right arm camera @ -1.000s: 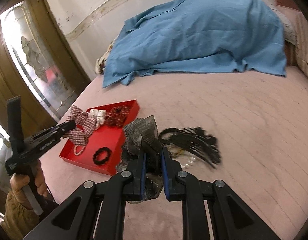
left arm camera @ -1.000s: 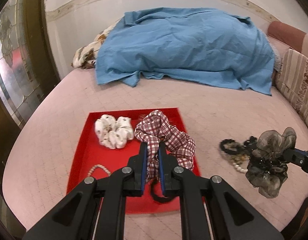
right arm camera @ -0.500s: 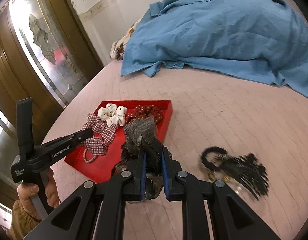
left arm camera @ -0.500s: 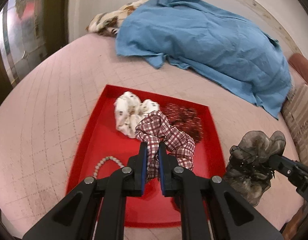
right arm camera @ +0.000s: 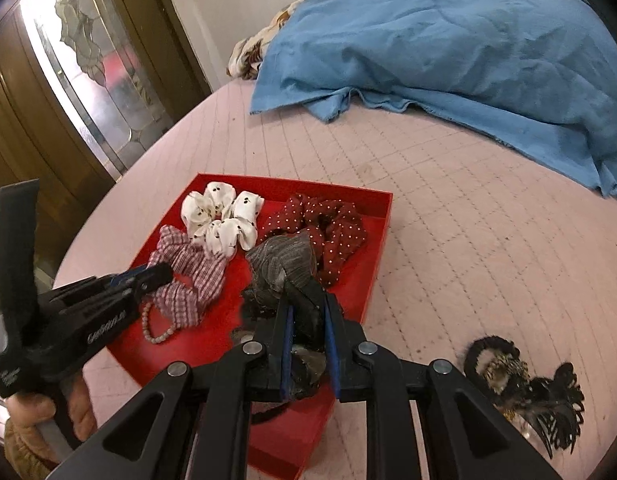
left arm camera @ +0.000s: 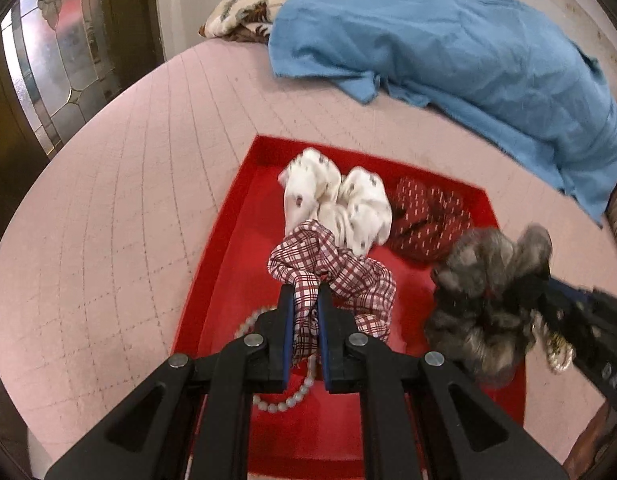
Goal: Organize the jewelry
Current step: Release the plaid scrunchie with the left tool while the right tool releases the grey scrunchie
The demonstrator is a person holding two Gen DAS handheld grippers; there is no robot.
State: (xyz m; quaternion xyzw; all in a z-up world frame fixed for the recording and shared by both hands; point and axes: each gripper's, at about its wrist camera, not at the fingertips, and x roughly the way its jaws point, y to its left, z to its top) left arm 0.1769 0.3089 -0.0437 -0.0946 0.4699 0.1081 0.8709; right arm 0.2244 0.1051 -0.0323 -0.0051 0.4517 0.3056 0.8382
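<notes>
The red tray (right arm camera: 382,216) lies flat on the pink quilted bed (right arm camera: 468,220). Inside it, at the far end, a white spotted scrunchie (right arm camera: 222,220) sits just beside a dark red dotted scrunchie (right arm camera: 328,224), the two touching at their inner edges. The left gripper (left arm camera: 306,312) is clamped on the plaid scrunchie (left arm camera: 332,268), with fabric pinched between its blue-lined fingers (left arm camera: 286,320); the plaid scrunchie hangs over the tray's near half, and its far edge overlaps the white spotted scrunchie in the left wrist view. A beaded bracelet (left arm camera: 284,398) lies on the tray floor below the left gripper, partly hidden by the fingers. The right gripper (right arm camera: 308,316) is clamped on the grey sheer scrunchie (right arm camera: 284,266), which is held above the tray's right half, near the dark red dotted scrunchie; whether it touches the tray floor cannot be told. A thin black band (right arm camera: 268,414) lies on the tray beneath the right gripper, mostly hidden. In the right wrist view, a hand (right arm camera: 48,416) grips the handle of the left tool. Outside the tray, to its right and well apart from it, a pile of black hair accessories (right arm camera: 524,380) rests on the bed. At the far end of the bed a blue sheet (right arm camera: 448,36) covers a raised bundle, with a floral cloth (right arm camera: 256,54) showing at its left edge. A wooden door with leaded glass (right arm camera: 80,68) stands to the left of the bed.
</notes>
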